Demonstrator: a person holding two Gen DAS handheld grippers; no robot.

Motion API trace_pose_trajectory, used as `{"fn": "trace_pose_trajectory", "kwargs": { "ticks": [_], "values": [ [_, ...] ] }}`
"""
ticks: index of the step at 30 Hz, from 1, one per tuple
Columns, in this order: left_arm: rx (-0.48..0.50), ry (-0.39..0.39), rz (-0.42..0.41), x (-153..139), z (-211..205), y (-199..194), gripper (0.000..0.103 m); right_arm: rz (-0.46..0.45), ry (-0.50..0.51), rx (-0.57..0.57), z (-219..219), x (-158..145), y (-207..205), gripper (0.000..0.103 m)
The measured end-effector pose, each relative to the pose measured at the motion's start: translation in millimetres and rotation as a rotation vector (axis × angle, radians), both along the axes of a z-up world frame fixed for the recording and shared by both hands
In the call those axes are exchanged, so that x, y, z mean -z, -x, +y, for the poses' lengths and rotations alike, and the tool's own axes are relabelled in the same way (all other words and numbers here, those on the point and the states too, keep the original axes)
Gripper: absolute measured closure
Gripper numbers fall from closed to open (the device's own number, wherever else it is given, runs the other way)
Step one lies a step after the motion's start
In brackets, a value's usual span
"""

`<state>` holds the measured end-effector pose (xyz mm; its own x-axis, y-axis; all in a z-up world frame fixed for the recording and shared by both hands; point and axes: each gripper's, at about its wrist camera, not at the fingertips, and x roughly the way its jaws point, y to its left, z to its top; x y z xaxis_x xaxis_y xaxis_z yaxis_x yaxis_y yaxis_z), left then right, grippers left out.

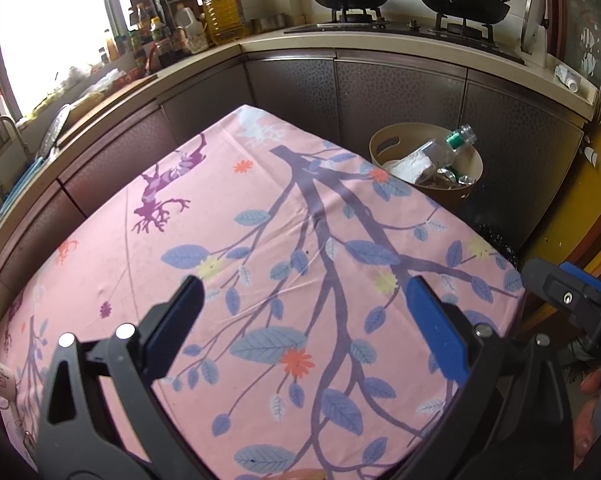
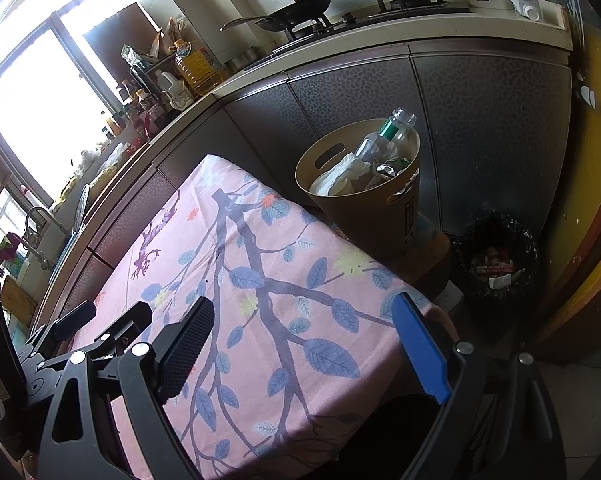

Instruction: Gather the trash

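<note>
Left wrist view: the left gripper (image 1: 304, 292) hovers over the worktop (image 1: 148, 264), its fingers spread wide with nothing between them. The worktop wears a pink cloth printed with purple branches, blue leaves and small flowers, smooth but faintly creased. Past its far right corner stands a round tan bin (image 1: 384, 144) with slot handles. In it lie a clear plastic bottle (image 1: 444, 146) with a green band, crumpled white paper (image 1: 410, 164) and shiny foil.

Right wrist view: the right gripper (image 2: 304, 320) also stands wide open and empty, one finger ribbed black, one smooth blue. The bin (image 2: 364, 216) tapers downward; the bottle (image 2: 384, 136) leans out over its rim. Right of it, a black-lined basket (image 2: 496, 256) sits on the floor, holding scraps.
</note>
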<state>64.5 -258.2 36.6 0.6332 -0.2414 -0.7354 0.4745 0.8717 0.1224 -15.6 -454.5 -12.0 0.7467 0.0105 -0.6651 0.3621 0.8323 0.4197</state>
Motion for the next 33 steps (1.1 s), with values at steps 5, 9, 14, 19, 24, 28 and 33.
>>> {"fn": "trace_pose_trajectory", "kwargs": {
  "ticks": [5,9,14,19,24,28,33],
  "values": [
    [-0.005,0.001,0.008,1.1,0.8,0.3,0.006,0.004,-0.002,0.003,0.5,1.5,0.1,0.017],
    [-0.010,0.008,0.009,1.0,1.2,0.0,0.006,0.005,-0.002,0.003,0.5,2.1,-0.1,0.017],
    [-0.007,0.007,0.011,1.4,0.9,0.7,0.006,0.004,-0.002,0.003,0.4,1.9,-0.1,0.017],
    [-0.010,0.004,0.012,1.8,0.6,1.8,0.006,0.005,-0.002,0.003,0.3,2.2,-0.3,0.017],
    [-0.007,0.002,0.015,2.4,0.2,3.0,0.006,0.005,-0.004,0.004,0.1,1.9,-0.1,0.017],
    [-0.007,0.003,0.015,2.2,-0.2,3.3,0.006,0.005,-0.003,0.003,-0.1,2.0,-0.2,0.017],
    [-0.008,0.004,0.018,2.1,-0.5,3.5,0.006,0.006,-0.003,0.003,-0.4,2.0,-0.4,0.017]
  ]
}}
